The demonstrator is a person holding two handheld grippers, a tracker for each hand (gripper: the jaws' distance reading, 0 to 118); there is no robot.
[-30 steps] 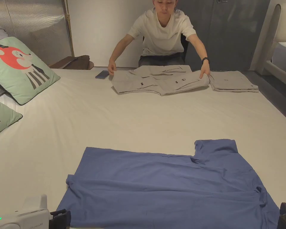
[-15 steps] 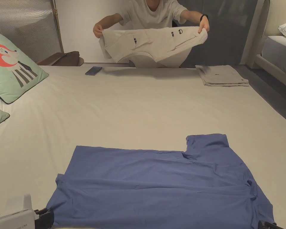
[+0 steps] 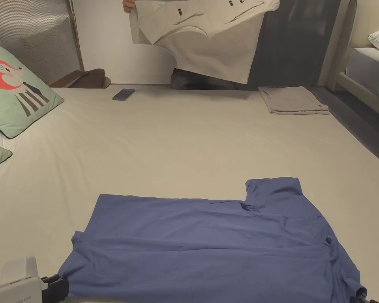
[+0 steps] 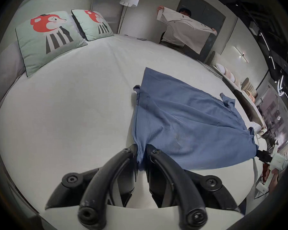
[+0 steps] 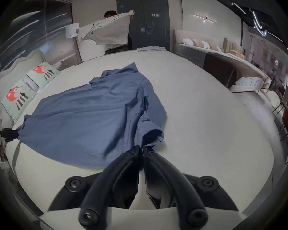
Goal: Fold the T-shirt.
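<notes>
Blue T-shirt (image 3: 212,244) flat on the bed (image 3: 177,150), me gripping both near corners.
My left gripper (image 4: 141,148) pinches the seven-o'clock corner; my right gripper (image 5: 142,148) pinches the five-o'clock sleeve.

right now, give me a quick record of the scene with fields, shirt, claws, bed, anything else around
shirt: blue cotton T-shirt, spread flat and wrinkled on the near part of the bed
left claw: shut on the T-shirt's near left corner
right claw: shut on the near right corner, by a sleeve
bed: white sheet
pillows: green cartoon-print cushion at the left edge
far side: person holding up a beige shirt; folded beige stack; dark phone
</notes>
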